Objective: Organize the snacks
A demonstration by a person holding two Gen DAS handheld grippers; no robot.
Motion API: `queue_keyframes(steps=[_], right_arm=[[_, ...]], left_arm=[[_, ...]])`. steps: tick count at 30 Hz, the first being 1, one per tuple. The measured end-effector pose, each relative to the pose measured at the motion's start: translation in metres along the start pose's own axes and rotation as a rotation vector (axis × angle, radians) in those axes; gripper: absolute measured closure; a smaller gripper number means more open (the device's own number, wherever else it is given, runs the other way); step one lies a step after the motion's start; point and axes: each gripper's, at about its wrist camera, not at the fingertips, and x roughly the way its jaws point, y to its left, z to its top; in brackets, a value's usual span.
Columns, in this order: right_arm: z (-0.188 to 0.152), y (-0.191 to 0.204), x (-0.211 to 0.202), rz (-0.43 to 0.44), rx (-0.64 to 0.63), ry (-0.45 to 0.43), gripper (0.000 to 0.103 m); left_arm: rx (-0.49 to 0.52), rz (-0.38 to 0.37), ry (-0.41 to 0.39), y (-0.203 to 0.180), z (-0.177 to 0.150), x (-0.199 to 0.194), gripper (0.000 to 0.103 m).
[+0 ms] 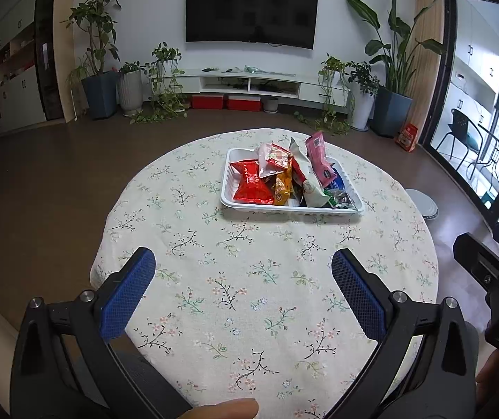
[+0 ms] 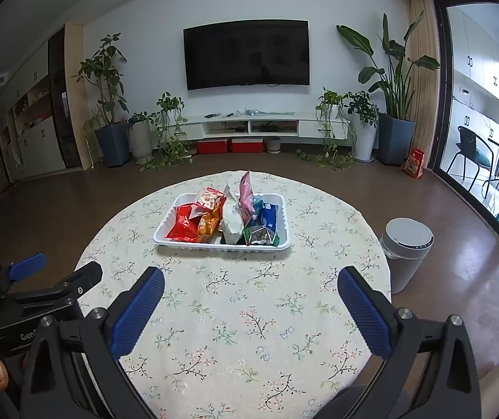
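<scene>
Packets in the tray (image 2: 165, 234) overlap, lower ones half buried, print too small to read. The bin (image 1: 424, 202) peeks out behind the table (image 1: 249, 314). A fingertip (image 1: 228, 409) is cut off at the bottom edge.

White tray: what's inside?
The white tray holds piled snack packets: a red bag, orange bag, white bag, upright pink packet and blue packet. Anything beneath the pile is hidden.
</scene>
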Motion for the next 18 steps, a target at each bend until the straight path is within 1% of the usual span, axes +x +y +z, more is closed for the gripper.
queue_keyframes(steps=[8, 18], right_arm=[[-0.0008, 0.0027, 0.0026, -0.011, -0.003, 0.024, 0.001], [-0.0019, 0.0031, 0.004, -0.012, -0.003, 0.031, 0.001]], left_arm=[[0.006, 0.004, 0.005, -0.0013, -0.0025, 0.0053, 0.0], [0.008, 0.007, 0.008, -0.0018, -0.0038, 0.0077, 0.0]])
